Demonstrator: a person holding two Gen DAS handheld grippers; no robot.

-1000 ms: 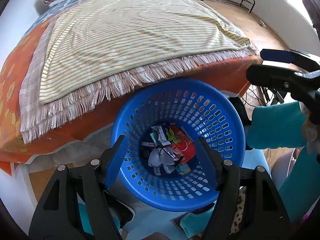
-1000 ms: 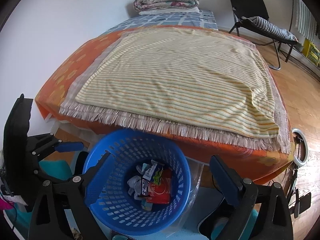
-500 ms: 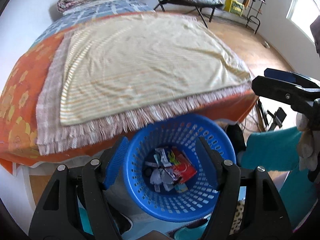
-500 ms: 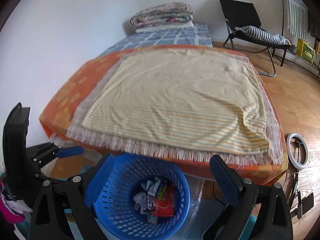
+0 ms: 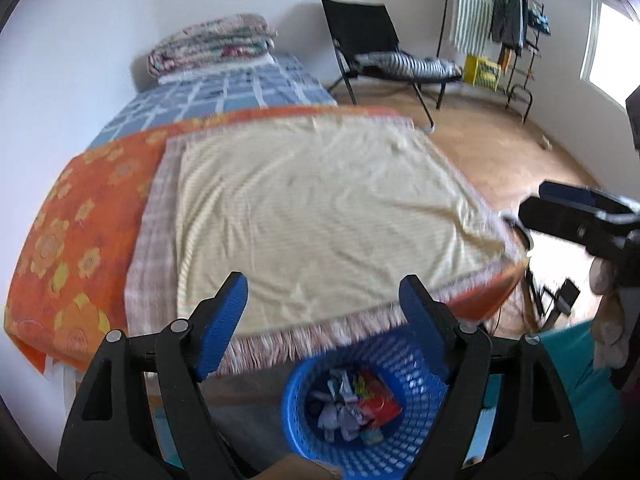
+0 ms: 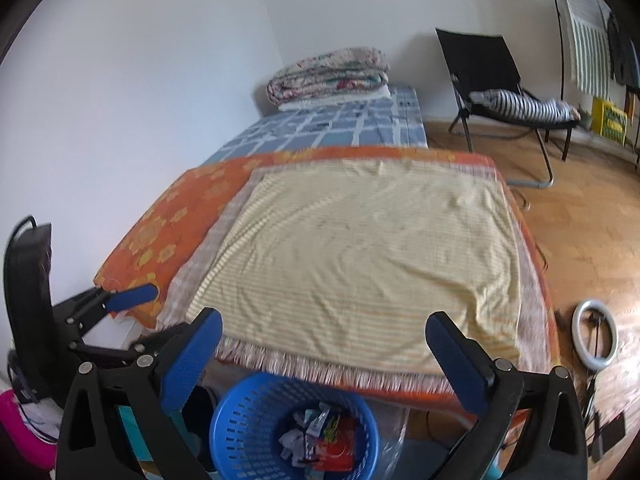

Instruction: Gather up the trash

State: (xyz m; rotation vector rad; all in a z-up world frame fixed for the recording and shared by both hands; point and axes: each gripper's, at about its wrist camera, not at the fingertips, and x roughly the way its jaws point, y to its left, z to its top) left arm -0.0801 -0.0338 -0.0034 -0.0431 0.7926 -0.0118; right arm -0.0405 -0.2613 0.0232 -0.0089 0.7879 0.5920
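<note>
Now both of our grippers hang above the blue basket [image 5: 360, 420], which stands on the floor at the near end of the bed [image 5: 100, 216], and the trash [image 5: 348, 400] lies as a heap of crumpled wrappers at its bottom. Our left gripper [image 5: 322, 320] has its jaws opening, with nothing between them; seen along its fingers, the basket sits below the jaws and a little to the right, close to the right-hand pad. Our right gripper [image 6: 324, 354] also has its jaws opening, very wide and empty; from its camera the basket [image 6: 256, 424] lies below and between the pads, nearer the left one. The wrappers [image 6: 316, 432] show no clear long axis; they are a loose pile, not a single piece.

On the bed the yellow striped blanket [image 6: 360, 260] looks bare, and we can make out no stray piece on it or on the wooden floor [image 6: 580, 240], though both views are blurred. We judge the collecting largely done. Should another piece turn up, neither hand looks clearly the nearer, since the two ride side by side over the basket; from the left camera the right gripper [image 5: 576, 216] stands off at the right edge.
</note>
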